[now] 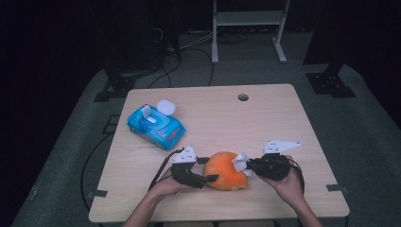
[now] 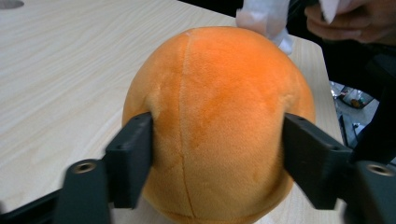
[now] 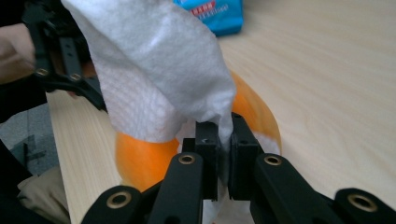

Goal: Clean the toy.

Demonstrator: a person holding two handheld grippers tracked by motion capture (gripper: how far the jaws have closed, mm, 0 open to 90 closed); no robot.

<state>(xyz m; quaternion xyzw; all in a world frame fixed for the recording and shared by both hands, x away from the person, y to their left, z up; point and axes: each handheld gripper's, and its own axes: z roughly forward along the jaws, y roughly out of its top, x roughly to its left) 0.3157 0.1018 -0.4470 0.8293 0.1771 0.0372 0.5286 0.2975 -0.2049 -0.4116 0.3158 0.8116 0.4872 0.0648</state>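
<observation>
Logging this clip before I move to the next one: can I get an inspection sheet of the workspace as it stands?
Surface: light wooden table with a round hole near its far edge.
Job's things: orange plush ball on the near part of the table; white wipe draped over it.
Clutter: blue wipes pack, lid flipped open, at the far left.
Grippers: left gripper has its jaws pressed against both sides of the ball; right gripper is shut on the wipe, holding it against the ball.
Cables: black cable trails from the left gripper across the table; more run over the floor behind.
Surroundings: grey floor, dark backdrop, white metal rack and black stand feet beyond the table.
</observation>
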